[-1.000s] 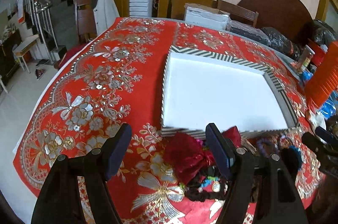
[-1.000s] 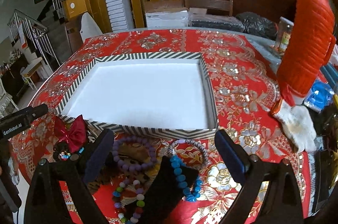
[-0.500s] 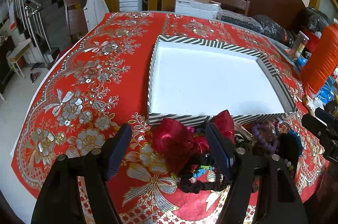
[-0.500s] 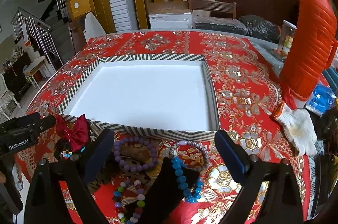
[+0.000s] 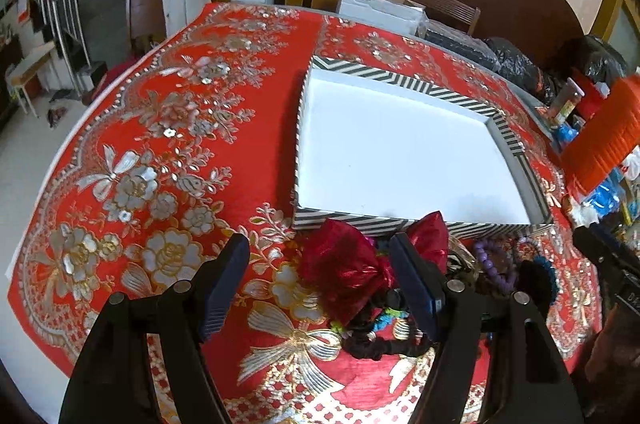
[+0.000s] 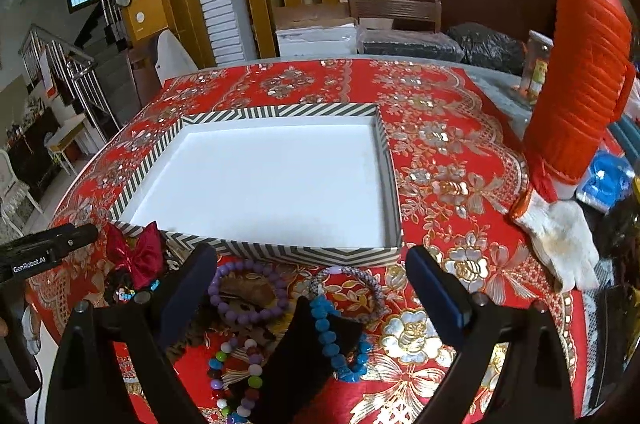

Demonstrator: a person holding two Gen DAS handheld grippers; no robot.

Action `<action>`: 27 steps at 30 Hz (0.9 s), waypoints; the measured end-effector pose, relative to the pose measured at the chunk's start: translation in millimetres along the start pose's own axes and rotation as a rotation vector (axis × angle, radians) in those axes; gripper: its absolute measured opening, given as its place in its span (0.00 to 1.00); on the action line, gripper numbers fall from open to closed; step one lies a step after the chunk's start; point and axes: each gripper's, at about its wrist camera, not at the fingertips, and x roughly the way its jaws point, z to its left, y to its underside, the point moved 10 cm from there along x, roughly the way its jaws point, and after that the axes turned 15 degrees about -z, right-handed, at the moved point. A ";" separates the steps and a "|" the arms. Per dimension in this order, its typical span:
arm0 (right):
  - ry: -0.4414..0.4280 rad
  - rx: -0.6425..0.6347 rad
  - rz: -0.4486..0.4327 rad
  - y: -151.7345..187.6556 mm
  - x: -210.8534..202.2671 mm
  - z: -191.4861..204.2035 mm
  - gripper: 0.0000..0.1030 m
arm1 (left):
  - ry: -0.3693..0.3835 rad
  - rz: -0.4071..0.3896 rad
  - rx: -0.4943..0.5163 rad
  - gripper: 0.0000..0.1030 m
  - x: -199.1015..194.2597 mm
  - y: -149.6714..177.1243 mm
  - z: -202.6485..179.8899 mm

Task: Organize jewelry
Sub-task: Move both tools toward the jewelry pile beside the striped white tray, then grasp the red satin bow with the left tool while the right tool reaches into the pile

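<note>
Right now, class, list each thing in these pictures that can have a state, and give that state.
Left gripper: open, above the red bow.
Right gripper: open, holding nothing.
Striped tray: empty, flat on the cloth.
Red bow: lying outside the tray.
Purple bracelet: flat, outside the tray.
Blue bracelet: outside the tray.
Orange jug: upright.

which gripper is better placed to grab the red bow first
Left. The left gripper is open with the red bow right between its fingers. The right gripper is over the bracelets, with the bow off to its left.
</note>
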 end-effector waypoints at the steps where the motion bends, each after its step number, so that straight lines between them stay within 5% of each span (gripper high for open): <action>1: -0.007 0.001 0.003 0.4 0.2 0.7 0.91 | 0.016 0.010 -0.010 0.60 0.6 1.0 -1.6; 20: -0.074 -0.035 0.065 17.2 10.1 19.3 0.72 | 0.071 0.096 0.040 0.60 19.6 19.9 -19.9; 27: -0.069 -0.070 0.161 31.4 29.1 17.2 0.58 | 0.064 0.110 0.046 0.60 31.1 21.8 -20.0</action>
